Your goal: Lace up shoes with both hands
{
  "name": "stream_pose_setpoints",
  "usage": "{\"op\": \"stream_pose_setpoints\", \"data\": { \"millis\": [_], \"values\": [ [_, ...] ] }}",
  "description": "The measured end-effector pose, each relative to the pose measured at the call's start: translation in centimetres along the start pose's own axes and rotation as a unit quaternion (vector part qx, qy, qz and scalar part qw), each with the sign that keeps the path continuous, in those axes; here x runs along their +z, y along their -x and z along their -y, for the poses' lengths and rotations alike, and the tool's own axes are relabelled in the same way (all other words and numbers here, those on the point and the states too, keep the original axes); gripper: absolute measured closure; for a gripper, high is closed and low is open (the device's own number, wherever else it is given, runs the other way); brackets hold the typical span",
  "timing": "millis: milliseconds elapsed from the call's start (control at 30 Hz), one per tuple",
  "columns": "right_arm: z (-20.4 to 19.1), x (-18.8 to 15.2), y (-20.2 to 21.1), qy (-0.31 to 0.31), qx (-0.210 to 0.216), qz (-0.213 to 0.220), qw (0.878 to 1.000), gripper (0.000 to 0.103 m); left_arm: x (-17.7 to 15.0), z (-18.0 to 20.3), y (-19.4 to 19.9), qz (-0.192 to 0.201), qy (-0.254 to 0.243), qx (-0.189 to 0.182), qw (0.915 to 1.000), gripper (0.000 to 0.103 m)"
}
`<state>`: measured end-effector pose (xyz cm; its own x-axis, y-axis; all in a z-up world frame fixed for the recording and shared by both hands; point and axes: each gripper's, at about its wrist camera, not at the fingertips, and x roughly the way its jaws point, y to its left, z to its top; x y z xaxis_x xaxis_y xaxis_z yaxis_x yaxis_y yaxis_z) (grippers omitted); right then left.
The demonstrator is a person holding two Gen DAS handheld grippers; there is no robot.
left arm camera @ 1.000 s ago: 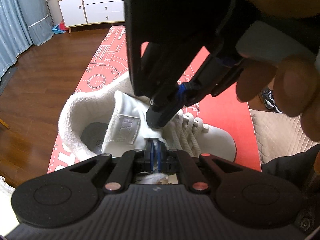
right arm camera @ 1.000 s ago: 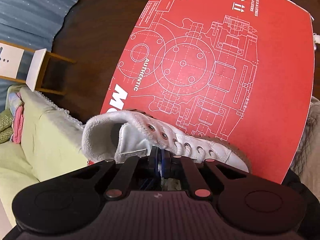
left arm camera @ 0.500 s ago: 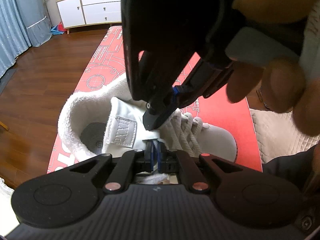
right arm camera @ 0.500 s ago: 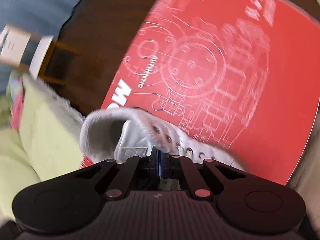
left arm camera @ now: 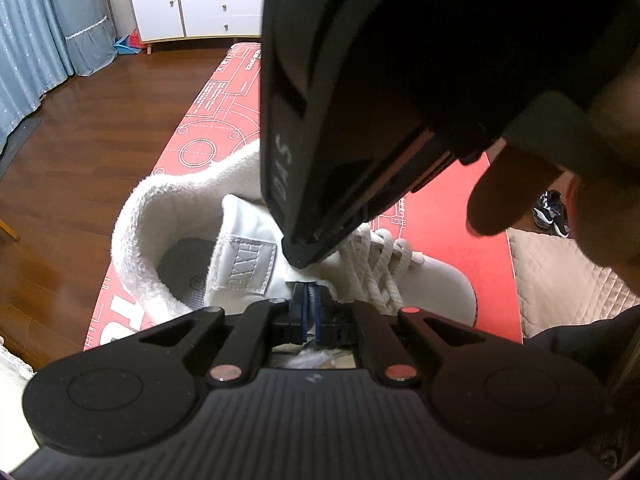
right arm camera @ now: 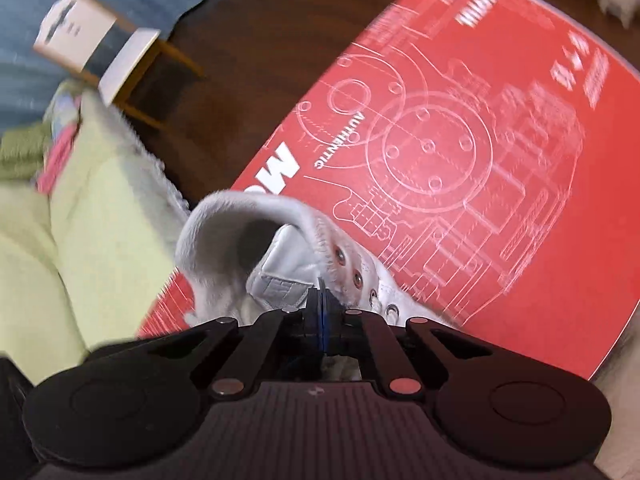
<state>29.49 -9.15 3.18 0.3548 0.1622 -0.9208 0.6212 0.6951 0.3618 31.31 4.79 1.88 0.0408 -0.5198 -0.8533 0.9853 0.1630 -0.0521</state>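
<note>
Centrally, a white shoe [left arm camera: 240, 248] rests on the red mat [right arm camera: 500, 160]. Left gripper [left arm camera: 310, 312] and right gripper [right arm camera: 322, 316] (both clenched) meet over its tongue [left arm camera: 248, 264], probably pinching lace [left arm camera: 376, 264]; the contact itself is hidden.

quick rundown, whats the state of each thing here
shoe: upright on the red mat, top eyelets empty
laces: crossed through the lower eyelets
tongue: pulled up
left gripper: shut
right gripper: shut, over the tongue
cabinet: drawers shut
</note>
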Motion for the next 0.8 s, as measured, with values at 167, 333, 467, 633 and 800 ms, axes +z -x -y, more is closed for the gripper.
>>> {"op": "stream_pose_setpoints", "data": {
  "millis": [167,333,467,633,800],
  "values": [
    [-0.3,-0.2,0.2,0.007,-0.010,0.012,1.000,0.100,-0.1,0.4,0.1,0.002,0.000,-0.001,1.0000,0.103],
    [0.2,0.3,0.0,-0.022,-0.008,0.005,1.000,0.103,0.0,0.9,0.2,0.006,0.001,0.000,1.0000,0.103],
    [-1.6,0.3,-0.2,0.034,-0.050,0.007,0.998,0.102,0.0,1.2,0.3,0.008,0.001,0.000,1.0000,0.103],
    [-2.5,0.3,-0.7,0.075,-0.068,0.006,0.995,0.103,0.2,1.7,0.4,0.008,0.002,0.000,1.0000,0.103],
    [-2.0,0.3,-0.8,0.070,-0.059,0.005,0.996,0.103,0.3,2.4,0.6,0.011,0.000,-0.001,0.9999,0.103]
  ]
}}
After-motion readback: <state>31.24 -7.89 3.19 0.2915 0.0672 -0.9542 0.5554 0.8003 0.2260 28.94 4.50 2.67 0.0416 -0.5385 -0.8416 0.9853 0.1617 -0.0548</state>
